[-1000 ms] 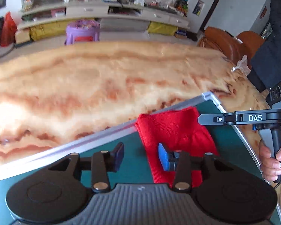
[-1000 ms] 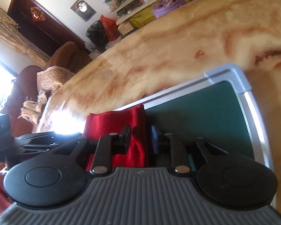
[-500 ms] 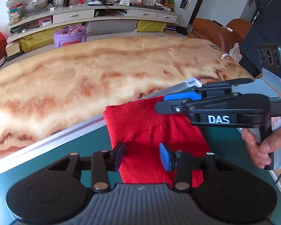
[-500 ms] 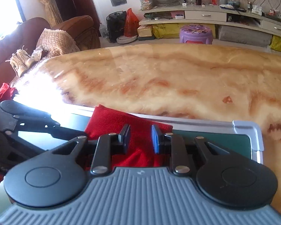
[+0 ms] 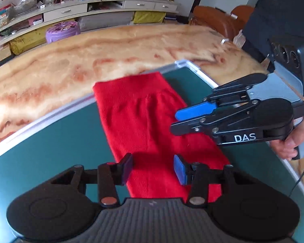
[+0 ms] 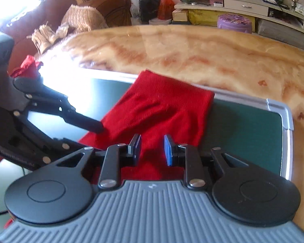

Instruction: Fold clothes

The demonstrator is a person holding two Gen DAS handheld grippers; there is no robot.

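Note:
A folded red garment (image 5: 146, 125) lies flat on a green mat (image 5: 50, 139), its far end over the mat's silver rim. It also shows in the right wrist view (image 6: 162, 109). My left gripper (image 5: 152, 169) is open and empty above the garment's near end. My right gripper (image 6: 152, 148) is open and empty above the garment's near part. In the left wrist view the right gripper (image 5: 176, 122) hovers over the garment's right edge. In the right wrist view the left gripper's fingertip (image 6: 95, 127) is at the garment's left edge.
The mat lies on a marble-patterned table (image 5: 91, 60). The mat's silver corner (image 6: 281, 109) is at the right. More red cloth (image 6: 28, 66) sits at the table's left end. A purple stool (image 5: 62, 30), shelves and brown armchairs (image 6: 103, 6) stand beyond the table.
Both grippers have pulled back and swung round, so more of the garment shows. The right gripper's jaws have opened wider. The garment lies flat.

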